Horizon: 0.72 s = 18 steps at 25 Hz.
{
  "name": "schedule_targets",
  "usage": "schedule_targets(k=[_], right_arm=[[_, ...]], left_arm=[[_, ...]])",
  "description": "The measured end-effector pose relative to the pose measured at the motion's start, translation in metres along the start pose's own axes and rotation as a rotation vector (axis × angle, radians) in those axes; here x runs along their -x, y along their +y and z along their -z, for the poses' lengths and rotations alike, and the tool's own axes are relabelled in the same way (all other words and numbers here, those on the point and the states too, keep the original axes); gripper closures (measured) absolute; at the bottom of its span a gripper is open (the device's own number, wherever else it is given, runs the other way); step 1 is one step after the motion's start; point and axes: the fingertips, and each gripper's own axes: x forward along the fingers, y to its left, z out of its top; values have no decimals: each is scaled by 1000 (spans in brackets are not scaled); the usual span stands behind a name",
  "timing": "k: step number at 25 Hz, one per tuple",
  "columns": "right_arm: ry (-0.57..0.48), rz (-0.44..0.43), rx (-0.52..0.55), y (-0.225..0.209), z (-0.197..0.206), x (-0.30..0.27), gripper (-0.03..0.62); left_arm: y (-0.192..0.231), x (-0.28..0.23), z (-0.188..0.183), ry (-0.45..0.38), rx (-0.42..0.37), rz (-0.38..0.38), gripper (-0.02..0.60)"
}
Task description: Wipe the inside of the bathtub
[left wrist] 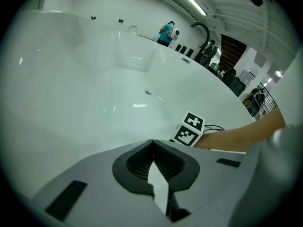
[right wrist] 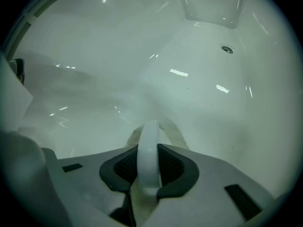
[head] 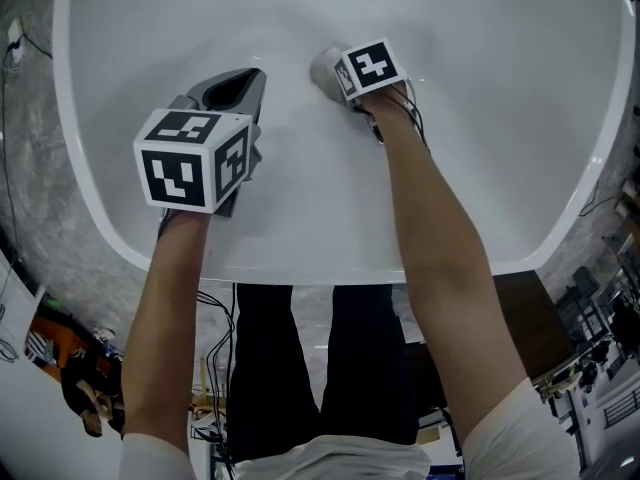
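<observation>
The white bathtub (head: 480, 98) fills the head view, and both grippers are inside it. My right gripper (head: 326, 72) is low against the tub's inner surface, shut on the arched white handle (right wrist: 149, 131) of a scrubbing pad. The pad's tan edge (right wrist: 176, 134) shows beyond the jaws, pressed to the tub wall. My left gripper (head: 236, 86) hovers to the left and nearer the rim, its jaws shut with nothing between them (left wrist: 152, 144). From the left gripper view, the right gripper's marker cube (left wrist: 190, 129) and forearm show ahead on the right. The drain (right wrist: 227, 49) lies farther along the tub floor.
A square recess (left wrist: 135, 56) sits in the tub's far end. The near rim (head: 300, 271) curves in front of the person's legs (head: 320, 368). Cables (head: 215, 368) and clutter lie on the floor around the tub. People (left wrist: 165, 32) stand far behind the tub.
</observation>
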Motion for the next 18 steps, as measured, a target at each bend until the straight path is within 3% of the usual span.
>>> schedule_targets(k=[18], right_arm=[[-44, -104, 73, 96, -64, -35, 497]], left_arm=[[40, 37, 10, 5, 72, -72, 572]])
